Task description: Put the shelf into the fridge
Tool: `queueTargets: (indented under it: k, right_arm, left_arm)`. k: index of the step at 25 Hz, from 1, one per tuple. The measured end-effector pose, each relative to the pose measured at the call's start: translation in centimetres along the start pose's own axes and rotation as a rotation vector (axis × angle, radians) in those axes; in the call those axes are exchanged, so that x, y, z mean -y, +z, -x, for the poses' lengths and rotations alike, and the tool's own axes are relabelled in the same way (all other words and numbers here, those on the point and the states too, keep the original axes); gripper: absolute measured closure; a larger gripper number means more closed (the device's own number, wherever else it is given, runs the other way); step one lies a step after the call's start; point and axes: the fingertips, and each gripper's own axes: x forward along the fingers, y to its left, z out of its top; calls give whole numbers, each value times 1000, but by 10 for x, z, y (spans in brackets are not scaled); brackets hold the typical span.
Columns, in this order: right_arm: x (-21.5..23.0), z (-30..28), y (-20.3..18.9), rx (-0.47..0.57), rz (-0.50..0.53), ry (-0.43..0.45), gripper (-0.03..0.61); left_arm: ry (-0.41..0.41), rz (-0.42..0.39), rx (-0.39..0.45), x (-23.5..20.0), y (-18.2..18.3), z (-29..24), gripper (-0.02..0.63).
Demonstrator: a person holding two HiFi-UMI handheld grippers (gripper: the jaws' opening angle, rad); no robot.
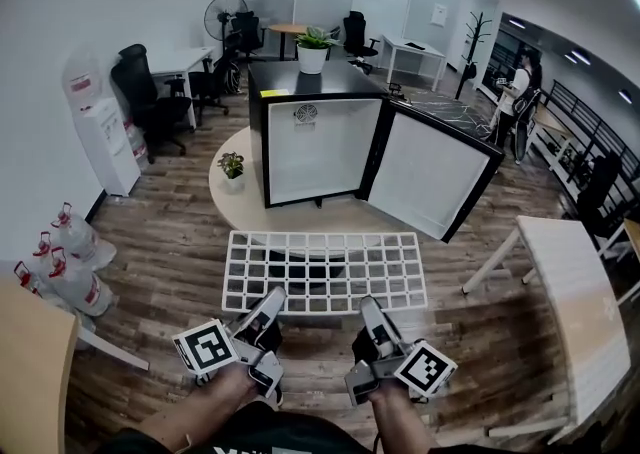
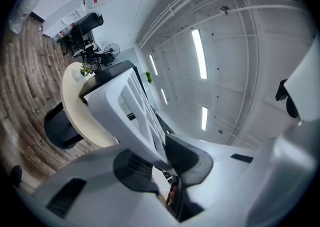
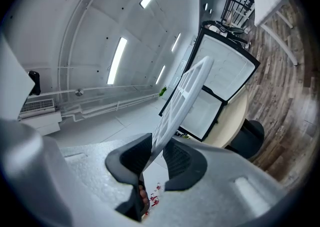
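Note:
A white grid shelf (image 1: 325, 270) hangs flat in the air in front of a small black fridge (image 1: 310, 132). My left gripper (image 1: 272, 302) is shut on the shelf's near edge at the left, and my right gripper (image 1: 368, 310) is shut on the same edge at the right. In the left gripper view the shelf (image 2: 131, 102) runs edge-on out of the dark pads. The right gripper view shows the shelf (image 3: 182, 98) rising from between the pads toward the fridge (image 3: 220, 78). The fridge door (image 1: 430, 174) stands open to the right, and the white inside is bare.
The fridge stands on a round beige table (image 1: 240, 204) with a small potted plant (image 1: 233, 168); another plant (image 1: 313, 48) sits on top. Water bottles (image 1: 55, 262) lie at the left, a white table (image 1: 570, 312) stands at the right, and a person (image 1: 520, 92) is far back right.

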Motion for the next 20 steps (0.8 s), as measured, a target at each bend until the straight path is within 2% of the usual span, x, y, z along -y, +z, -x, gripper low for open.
queueTargets:
  k: [2, 3, 5, 9, 15, 20]
  right_arm:
    - [4, -15, 5, 0, 0, -1, 509]
    - [6, -22, 8, -1, -3, -2, 509]
    - [10, -36, 12, -2, -3, -4, 509]
    - [22, -67, 22, -6, 3, -11, 509]
    - [41, -111, 37, -3, 0, -30, 509]
    - [58, -150, 48, 7, -9, -54, 509]
  left_arm:
    - [86, -119, -27, -20, 15, -5, 558]
    - [78, -134, -31, -21, 21, -11, 558]
    - [40, -121, -30, -21, 31, -25, 558]
    - [120, -142, -44, -45, 52, -42, 558]
    - [126, -128, -61, -65, 83, -77, 558]
    - [72, -86, -80, -78, 108, -113, 558]
